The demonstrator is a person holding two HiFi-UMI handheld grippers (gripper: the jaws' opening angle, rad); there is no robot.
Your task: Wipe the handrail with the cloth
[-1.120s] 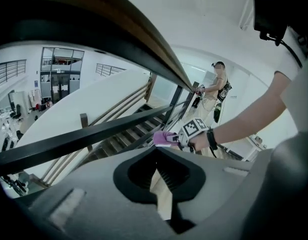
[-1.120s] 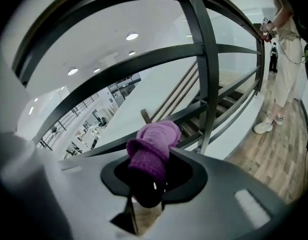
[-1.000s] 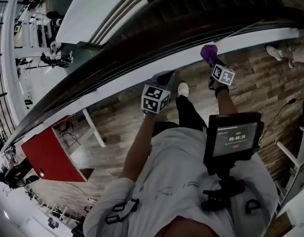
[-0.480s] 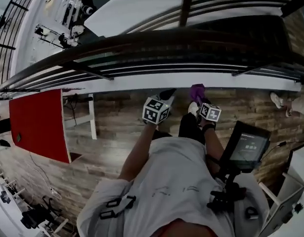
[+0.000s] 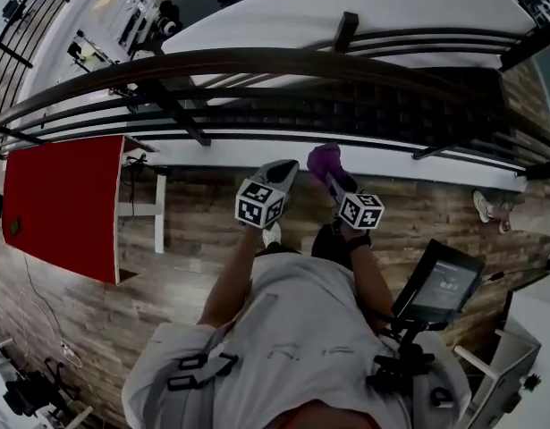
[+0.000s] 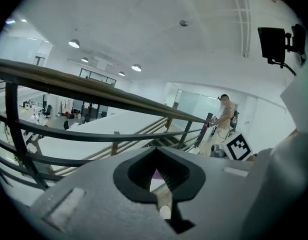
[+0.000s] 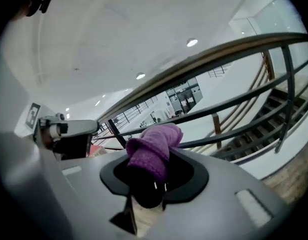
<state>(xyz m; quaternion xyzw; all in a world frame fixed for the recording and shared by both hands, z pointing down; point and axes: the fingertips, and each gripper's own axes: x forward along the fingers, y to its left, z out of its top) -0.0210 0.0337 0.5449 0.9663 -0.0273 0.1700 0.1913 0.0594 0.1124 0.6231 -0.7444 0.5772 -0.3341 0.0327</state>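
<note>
Right gripper (image 7: 148, 186) is clamping the purple cloth (image 7: 152, 151) between its jaws, beside the closed, empty left gripper (image 6: 161, 204), and is holding it short of the handrail (image 5: 257, 59), which is running crosswise ahead and above, not touching.

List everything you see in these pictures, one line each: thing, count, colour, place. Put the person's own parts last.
handrail: one, dark brown, across the top of the head view.
stairs: one flight, dark, beyond the handrail.
cloth: one, purple, held by the right gripper.
panel: one, red, at the left.
floor: one, brown planks, underfoot.
screen: one, black, at the person's right.
left gripper: one, grey, nothing between its jaws.
right gripper: one, grey, shut on the cloth.
</note>
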